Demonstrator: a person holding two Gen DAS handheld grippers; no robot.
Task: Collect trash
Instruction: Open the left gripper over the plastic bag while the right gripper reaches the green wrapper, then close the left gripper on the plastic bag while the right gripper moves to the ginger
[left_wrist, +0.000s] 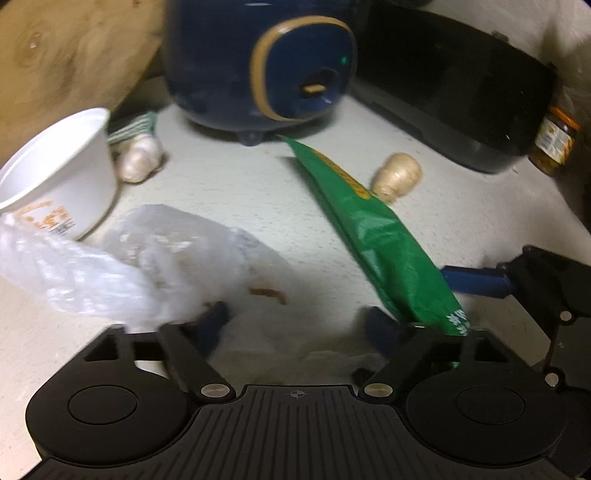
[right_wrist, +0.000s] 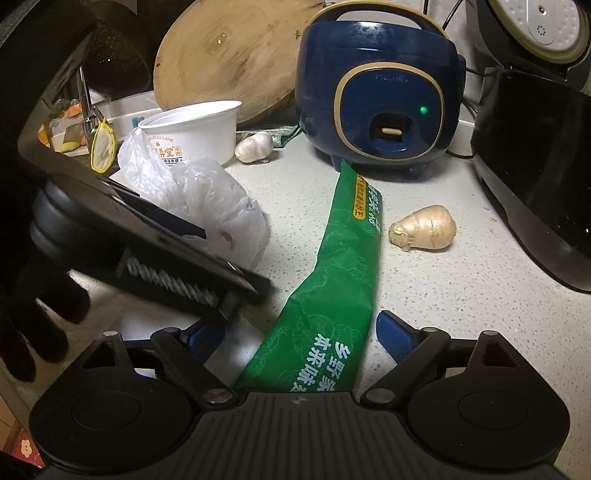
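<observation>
Long green foil snack bag (right_wrist: 340, 266) lies down the centre of the speckled counter (right_wrist: 461, 295), its near end between the right tongs (right_wrist: 295, 338), spread and not pinching. It's light, crinkly, slippery: take it there. Left tongs (left_wrist: 299, 321) gape beside the crumpled clear plastic bag (left_wrist: 129, 258).

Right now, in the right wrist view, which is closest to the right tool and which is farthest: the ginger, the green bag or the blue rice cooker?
1. Green bag: its near end lies between the open fingers of the right tool.
2. Ginger: on the counter, right of the bag.
3. Blue rice cooker: at the back, beyond the bag's far tip.
</observation>
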